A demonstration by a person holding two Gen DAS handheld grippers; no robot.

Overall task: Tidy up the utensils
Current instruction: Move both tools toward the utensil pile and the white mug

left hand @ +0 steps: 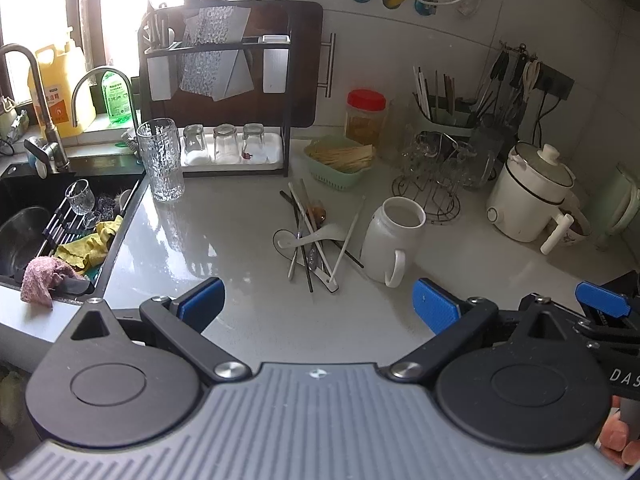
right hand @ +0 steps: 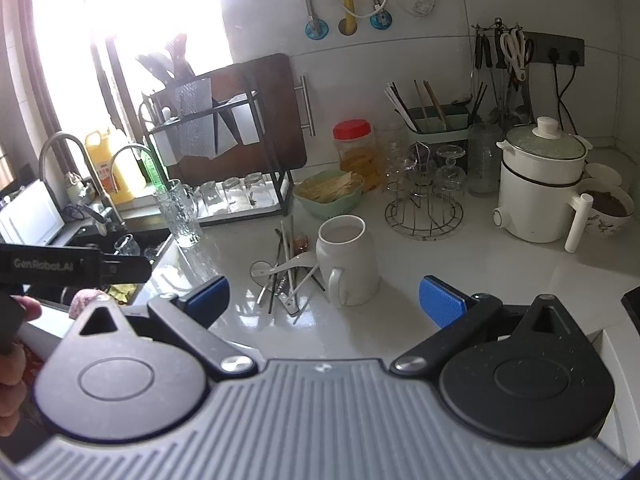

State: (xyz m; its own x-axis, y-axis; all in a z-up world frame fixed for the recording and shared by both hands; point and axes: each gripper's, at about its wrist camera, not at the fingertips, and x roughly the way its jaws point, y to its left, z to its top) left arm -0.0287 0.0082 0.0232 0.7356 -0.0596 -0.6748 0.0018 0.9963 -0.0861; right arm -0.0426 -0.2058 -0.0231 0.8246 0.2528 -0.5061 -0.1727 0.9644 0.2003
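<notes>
A loose pile of utensils [left hand: 310,236] lies on the white counter: a white ceramic spoon [left hand: 308,239], white and dark chopsticks and metal spoons. It also shows in the right wrist view [right hand: 286,270]. A white mug [left hand: 394,240] stands upright just right of the pile, handle toward me; it shows in the right wrist view [right hand: 348,260] too. My left gripper [left hand: 318,304] is open and empty, above the counter, short of the pile. My right gripper [right hand: 324,300] is open and empty, short of the mug.
A tall ribbed glass [left hand: 161,160] stands left of the pile by the sink [left hand: 24,200]. Behind are a dish rack with glasses [left hand: 224,144], a green basket [left hand: 340,160], a red-lidded jar [left hand: 366,114], a wire glass stand [left hand: 436,176], a green utensil holder [left hand: 444,112] and a white electric pot [left hand: 532,192].
</notes>
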